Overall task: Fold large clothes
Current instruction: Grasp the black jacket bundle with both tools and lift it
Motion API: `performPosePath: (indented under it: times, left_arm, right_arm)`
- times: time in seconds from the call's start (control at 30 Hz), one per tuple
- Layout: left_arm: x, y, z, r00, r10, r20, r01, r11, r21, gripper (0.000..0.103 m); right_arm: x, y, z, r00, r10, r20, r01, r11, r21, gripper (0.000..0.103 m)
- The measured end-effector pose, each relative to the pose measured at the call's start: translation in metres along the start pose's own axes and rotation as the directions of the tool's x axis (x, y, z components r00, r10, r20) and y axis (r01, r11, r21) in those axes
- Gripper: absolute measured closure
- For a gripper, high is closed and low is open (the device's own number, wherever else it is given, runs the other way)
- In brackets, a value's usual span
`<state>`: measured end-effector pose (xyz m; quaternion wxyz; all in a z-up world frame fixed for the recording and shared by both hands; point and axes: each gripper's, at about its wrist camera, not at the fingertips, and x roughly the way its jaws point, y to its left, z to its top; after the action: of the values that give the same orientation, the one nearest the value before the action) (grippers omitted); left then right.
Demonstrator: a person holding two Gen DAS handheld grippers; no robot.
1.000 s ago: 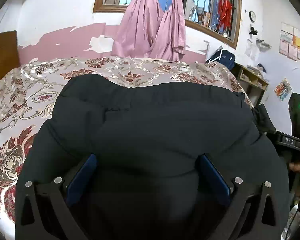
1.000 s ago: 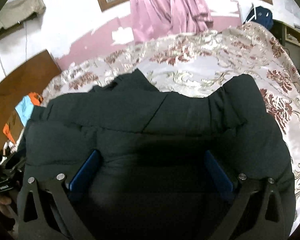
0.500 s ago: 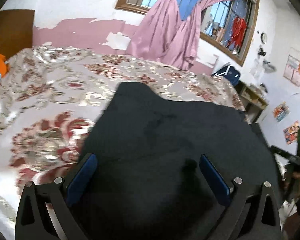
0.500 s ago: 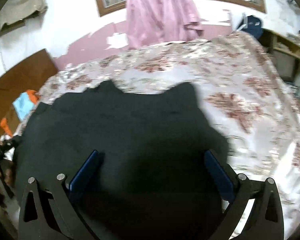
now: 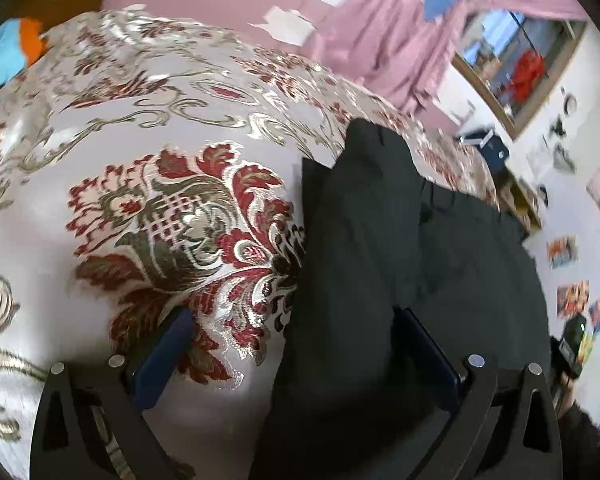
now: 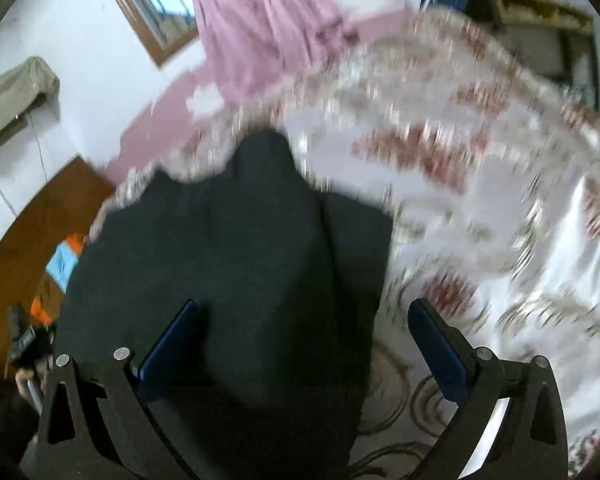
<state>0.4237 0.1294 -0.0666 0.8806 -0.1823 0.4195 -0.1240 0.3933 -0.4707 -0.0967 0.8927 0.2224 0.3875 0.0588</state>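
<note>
garment – dark, on bed | left hand-held gripper, right hand-held gripper – fingers apart, gripping nothing | risk: bulky fold may spring open if released.

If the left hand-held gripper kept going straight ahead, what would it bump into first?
Probably the edge of the dark garment, where it lies on the flowery bedspread. The left hand-held gripper is open, though depth is hard to judge.

Left gripper and right gripper, fingers spread wide apart.
</note>
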Motion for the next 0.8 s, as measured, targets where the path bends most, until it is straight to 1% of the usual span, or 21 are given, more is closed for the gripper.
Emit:
performPosePath:
  times: [0.03,0.07,0.13,0.2,0.23,0.3,0.37,0.4,0.47,0.5,0.6,0.63,0.7,0.77,0.8]
  left_arm:
    - [0.002,-0.002,0.001,1.0,0.001,-0.007,-0.001,1.0,0.015,0.0]
    - [0.002,-0.003,0.001,1.0,-0.001,-0.013,0.001,1.0,0.029,0.0]
    - [0.004,-0.007,0.001,0.999,-0.019,-0.031,0.02,0.999,0.05,0.0]
    - [0.005,-0.009,0.0,0.998,-0.033,-0.051,0.036,0.998,0.059,0.0]
    - [0.007,-0.01,0.001,0.997,-0.048,-0.064,0.051,0.997,0.054,0.0]
    - [0.012,-0.013,0.005,0.99,-0.106,-0.094,0.108,0.994,0.019,0.0]
    - [0.022,-0.022,0.009,0.976,-0.172,-0.136,0.172,0.985,-0.012,0.0]
    - [0.029,-0.027,0.012,0.969,-0.18,-0.17,0.181,0.983,-0.014,0.0]
    - [0.042,-0.035,0.016,0.965,-0.14,-0.22,0.145,0.989,0.006,0.0]
    - [0.049,-0.038,0.02,0.962,-0.119,-0.244,0.126,0.992,0.016,0.0]
    - [0.058,-0.041,0.027,0.95,-0.107,-0.293,0.116,0.993,0.014,0.0]
    - [0.06,-0.041,0.029,0.945,-0.109,-0.309,0.12,0.993,0.018,0.0]
    - [0.059,-0.043,0.028,0.942,-0.119,-0.314,0.134,0.991,0.027,0.0]
    - [0.059,-0.045,0.024,0.94,-0.144,-0.31,0.161,0.986,0.03,0.0]
    - [0.059,-0.048,0.021,0.934,-0.177,-0.31,0.194,0.981,0.025,0.0]
  right_arm:
    - [0.006,-0.008,-0.003,0.999,0.043,-0.022,-0.042,0.998,0.044,0.001]
    - [0.01,-0.019,-0.005,0.995,0.096,-0.014,-0.093,0.989,0.114,0.001]
    - [0.011,-0.031,-0.007,0.99,0.14,0.015,-0.14,0.973,0.181,0.001]
    - [0.013,-0.034,-0.009,0.987,0.158,0.028,-0.161,0.967,0.199,0.001]
    - [0.014,-0.034,-0.009,0.987,0.159,0.031,-0.162,0.967,0.197,0.001]
    - [0.016,-0.033,-0.011,0.987,0.156,0.039,-0.161,0.968,0.195,0.001]
    - [0.018,-0.029,-0.011,0.986,0.161,0.046,-0.167,0.964,0.206,0.001]
    - [0.019,-0.027,-0.011,0.982,0.183,0.046,-0.189,0.961,0.203,0.001]
    - [0.02,-0.018,-0.011,0.967,0.251,0.033,-0.253,0.954,0.162,0.001]
    - [0.023,-0.012,-0.01,0.964,0.267,0.013,-0.266,0.955,0.128,0.001]
    - [0.03,0.002,-0.008,0.971,0.235,-0.035,-0.233,0.971,0.056,0.001]
    - [0.033,0.0,-0.008,0.971,0.237,-0.034,-0.235,0.97,0.059,0.001]
    - [0.034,-0.003,-0.01,0.968,0.248,-0.018,-0.247,0.967,0.069,0.001]
    - [0.034,-0.004,-0.015,0.968,0.248,0.024,-0.249,0.967,0.058,0.001]
    - [0.034,-0.004,-0.016,0.969,0.244,0.036,-0.245,0.968,0.048,0.001]
